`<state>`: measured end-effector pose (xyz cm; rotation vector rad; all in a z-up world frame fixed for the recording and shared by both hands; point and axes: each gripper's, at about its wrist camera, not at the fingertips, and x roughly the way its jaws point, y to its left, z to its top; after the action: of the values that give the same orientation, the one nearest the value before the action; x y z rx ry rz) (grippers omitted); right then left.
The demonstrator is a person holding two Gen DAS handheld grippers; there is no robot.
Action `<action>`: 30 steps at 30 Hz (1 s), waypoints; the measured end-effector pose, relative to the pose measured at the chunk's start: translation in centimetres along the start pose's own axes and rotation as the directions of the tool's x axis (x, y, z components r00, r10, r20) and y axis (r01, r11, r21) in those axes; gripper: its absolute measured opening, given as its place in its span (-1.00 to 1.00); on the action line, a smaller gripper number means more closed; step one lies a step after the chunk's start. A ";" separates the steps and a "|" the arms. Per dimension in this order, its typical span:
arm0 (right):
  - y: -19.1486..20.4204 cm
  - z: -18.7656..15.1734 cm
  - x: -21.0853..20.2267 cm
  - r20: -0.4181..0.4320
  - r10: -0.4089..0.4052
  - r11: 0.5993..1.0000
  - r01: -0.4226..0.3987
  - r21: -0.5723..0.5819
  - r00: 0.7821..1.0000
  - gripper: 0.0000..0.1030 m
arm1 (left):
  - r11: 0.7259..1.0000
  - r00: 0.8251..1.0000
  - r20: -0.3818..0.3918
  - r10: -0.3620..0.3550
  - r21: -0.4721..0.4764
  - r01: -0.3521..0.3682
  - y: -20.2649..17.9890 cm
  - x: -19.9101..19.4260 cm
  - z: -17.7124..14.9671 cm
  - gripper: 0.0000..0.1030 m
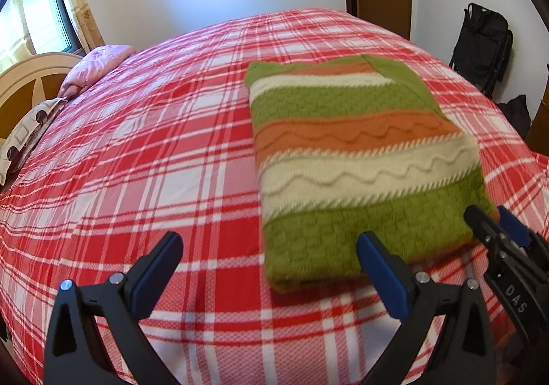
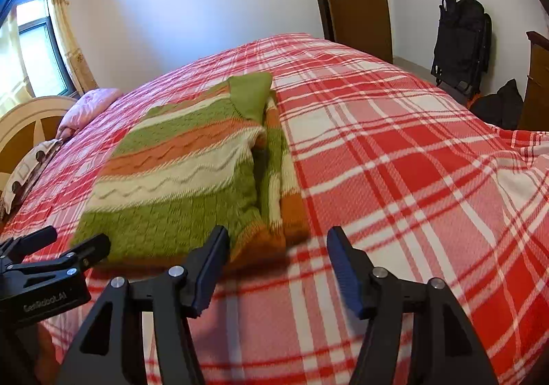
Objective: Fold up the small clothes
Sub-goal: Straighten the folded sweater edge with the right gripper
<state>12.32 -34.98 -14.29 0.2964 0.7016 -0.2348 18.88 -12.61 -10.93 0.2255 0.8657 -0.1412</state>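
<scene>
Sweater: I see the striped green, orange and cream sweater folded into a block on the bed, just ahead of both claws.
Left claw: my left claw stands open with nothing between its fingers; the sweater's near green edge lies ahead and to the right of its gap, by the right finger.
Right claw: my right claw is open too and grips nothing; the sweater's near right corner sits just ahead of its left finger.
Claws together: the right claw shows at the left claw's right, close beside it at the sweater's near corner.
Bed: red and white plaid cover runs under everything.
Pillows: pink pillow lies far ahead to the left.
</scene>
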 end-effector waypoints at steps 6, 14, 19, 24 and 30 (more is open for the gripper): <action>0.0 1.0 -2.6 0.019 0.098 0.995 -0.097 -0.039 0.995 0.19 | 0.991 0.992 -0.002 -0.124 -0.039 0.124 2.4 -0.6 -0.6 1.00; -0.9 8.1 -1.7 0.069 0.207 0.977 -0.209 0.031 0.976 0.38 | 0.980 0.990 0.042 -0.137 -0.137 0.141 4.9 -0.4 4.2 1.00; -0.9 9.1 1.9 -0.008 0.194 0.981 -0.194 0.030 0.981 0.38 | 0.978 0.988 0.014 -0.151 -0.141 0.152 4.1 1.9 6.9 1.00; -1.2 8.7 3.9 -0.041 0.207 0.977 -0.204 0.053 0.978 0.38 | 0.976 0.986 -0.023 -0.168 -0.145 0.163 2.5 4.0 8.2 1.00; -1.5 9.5 5.4 -0.056 0.208 0.977 -0.205 0.059 0.977 0.38 | 0.975 0.982 -0.076 -0.175 -0.149 0.163 1.2 6.3 8.6 1.00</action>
<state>21.52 -40.29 -11.33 0.4263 0.7209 -0.0467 29.50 -13.83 -10.18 0.0239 0.9790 -0.2286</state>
